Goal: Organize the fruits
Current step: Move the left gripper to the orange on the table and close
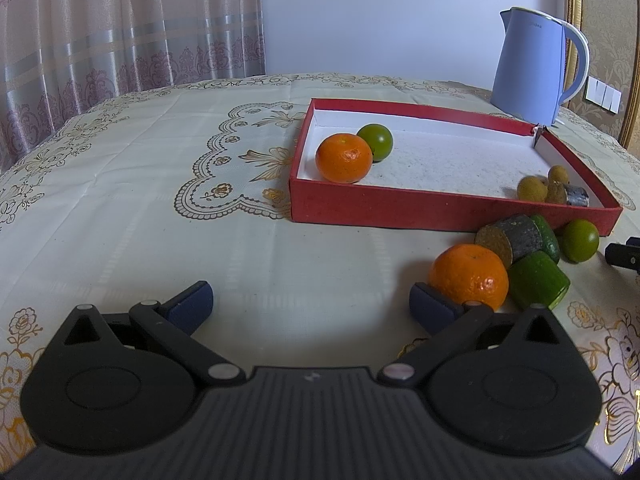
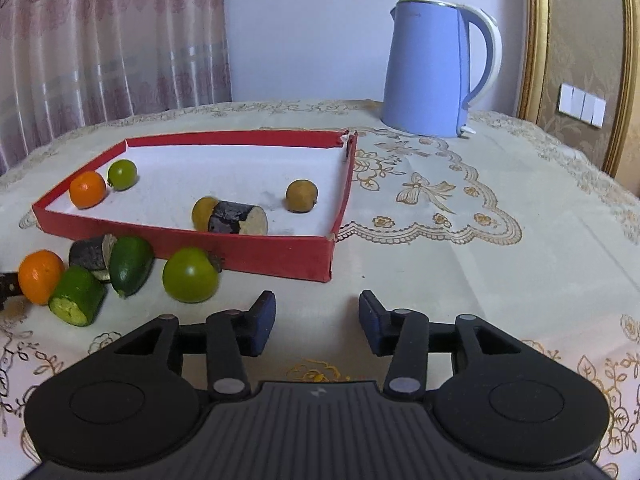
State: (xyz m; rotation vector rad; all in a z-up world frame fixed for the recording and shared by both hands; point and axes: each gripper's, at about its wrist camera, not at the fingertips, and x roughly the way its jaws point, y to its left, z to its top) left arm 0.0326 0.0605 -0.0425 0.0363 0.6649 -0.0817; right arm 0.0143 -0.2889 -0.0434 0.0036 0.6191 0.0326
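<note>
A dark object (image 1: 624, 255) (cut by the right edge) cannot be identified from the left wrist.

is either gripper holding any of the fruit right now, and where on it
Nothing is held. The left gripper is open with bare tablecloth between its fingers, and the right gripper is open and empty too.

Left gripper (image 1: 310, 304) jaws wide apart, nothing between them; loose orange (image 1: 469, 276) sits just beside its right fingertip. Red box (image 1: 440, 210) holds an orange (image 1: 344, 158) touching a green fruit (image 1: 375, 142); blue kettle (image 1: 534, 64) behind.
</note>
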